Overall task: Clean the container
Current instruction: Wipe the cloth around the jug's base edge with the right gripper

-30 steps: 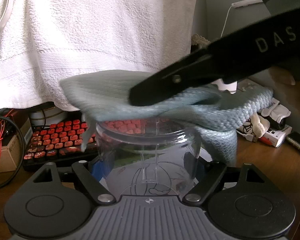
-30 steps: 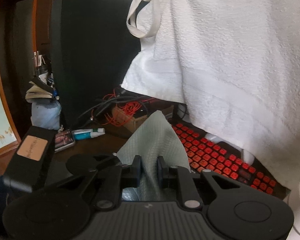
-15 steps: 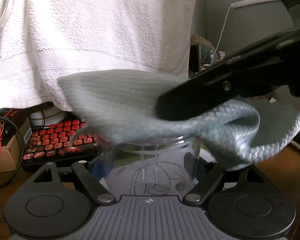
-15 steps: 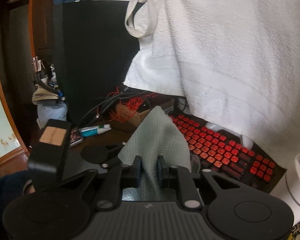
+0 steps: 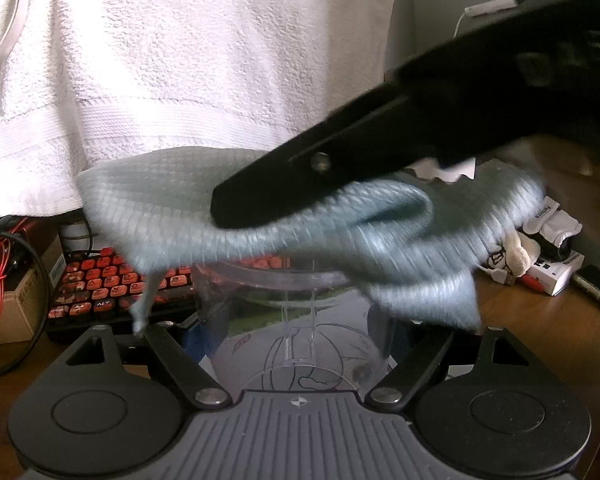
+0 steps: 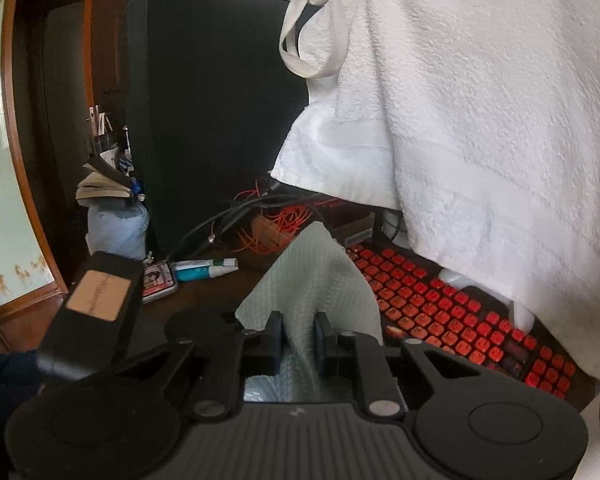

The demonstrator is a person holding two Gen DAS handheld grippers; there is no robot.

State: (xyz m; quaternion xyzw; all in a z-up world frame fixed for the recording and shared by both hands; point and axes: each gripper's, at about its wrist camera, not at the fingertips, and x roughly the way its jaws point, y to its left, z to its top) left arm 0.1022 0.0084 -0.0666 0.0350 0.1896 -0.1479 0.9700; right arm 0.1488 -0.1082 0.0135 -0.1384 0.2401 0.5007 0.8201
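Left gripper (image 5: 300, 320) clasps the clear container (image 5: 296, 328), jaws spread wide around its wall, above the desk (image 5: 540, 320); right gripper (image 6: 298, 338), clamped on the grey-green cloth (image 5: 260, 216), wipes its rim. Best kept pressed flat, container steady. Against the earlier frame, the cloth has swung back left, blurred mid-stroke

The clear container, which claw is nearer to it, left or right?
Left. The left claw is clamped around the clear container. The right claw grips the grey cloth just above its rim.
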